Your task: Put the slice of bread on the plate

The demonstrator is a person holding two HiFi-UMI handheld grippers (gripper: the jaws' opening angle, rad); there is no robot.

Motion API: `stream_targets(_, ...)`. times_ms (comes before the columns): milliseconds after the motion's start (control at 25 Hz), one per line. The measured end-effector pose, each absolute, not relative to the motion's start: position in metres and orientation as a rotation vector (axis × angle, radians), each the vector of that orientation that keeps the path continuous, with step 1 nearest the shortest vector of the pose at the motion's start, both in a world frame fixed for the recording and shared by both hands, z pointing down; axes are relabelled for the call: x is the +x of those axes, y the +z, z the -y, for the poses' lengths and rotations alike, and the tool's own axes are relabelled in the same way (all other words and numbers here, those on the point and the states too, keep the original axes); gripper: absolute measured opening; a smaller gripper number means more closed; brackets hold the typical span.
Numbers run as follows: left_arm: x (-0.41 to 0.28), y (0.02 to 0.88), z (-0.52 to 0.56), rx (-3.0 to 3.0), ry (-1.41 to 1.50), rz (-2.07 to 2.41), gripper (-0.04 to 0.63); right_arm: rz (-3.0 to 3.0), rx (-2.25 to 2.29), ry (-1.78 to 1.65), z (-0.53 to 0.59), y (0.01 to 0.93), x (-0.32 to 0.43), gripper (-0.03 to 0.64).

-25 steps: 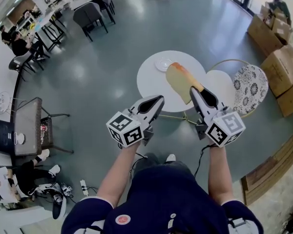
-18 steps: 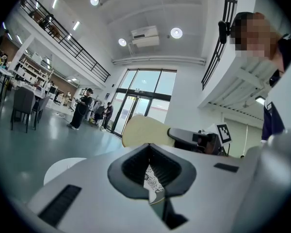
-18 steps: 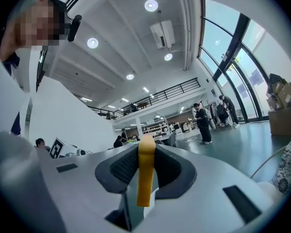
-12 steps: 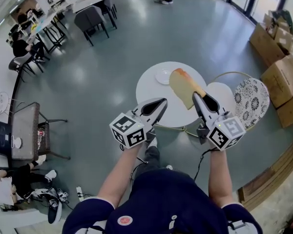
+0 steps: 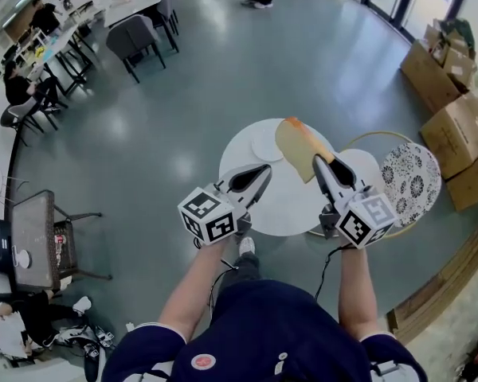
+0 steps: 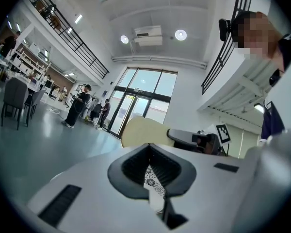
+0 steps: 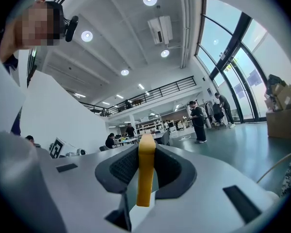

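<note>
Tan slice of bread (image 5: 297,146) clamped edge-on between the jaws of the right gripper (image 5: 319,162), held over the round white table (image 5: 283,209), just right of the small white plate (image 5: 263,143). Left gripper (image 5: 264,169): jaws together, nothing between them

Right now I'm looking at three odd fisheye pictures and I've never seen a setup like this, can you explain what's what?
There is no robot here: a person carries a hand-held gripper in each hand. One picture comes from a camera on the person's head, looking down. The other two come from cameras riding on each gripper, looking along its jaws. Below stands a round white table with a small white plate on it. The right gripper is clamped on a slice of bread, held over the table and not yet on the plate. The left gripper is empty, its jaws together.
</note>
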State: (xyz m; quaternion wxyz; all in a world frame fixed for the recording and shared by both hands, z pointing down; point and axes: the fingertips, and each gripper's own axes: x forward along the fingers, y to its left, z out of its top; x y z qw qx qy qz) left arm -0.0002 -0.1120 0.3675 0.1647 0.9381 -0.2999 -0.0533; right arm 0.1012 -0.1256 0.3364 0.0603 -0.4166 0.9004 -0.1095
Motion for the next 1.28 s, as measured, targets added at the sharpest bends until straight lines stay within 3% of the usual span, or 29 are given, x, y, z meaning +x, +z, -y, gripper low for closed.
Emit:
stream_targets(600, -0.049, 0.403, 0.219, 2.658, -0.059, 0.750, 0.006, -2.668, -1.440, -0.500, 0.228, 0.388, 0.059, 0.086)
stream_targets(1280, -0.032, 0.469, 0.255, 2.546, 0.054, 0.800, 0.006, -2.666, -1.427, -0.767, 0.285, 0.477, 0.073, 0.086)
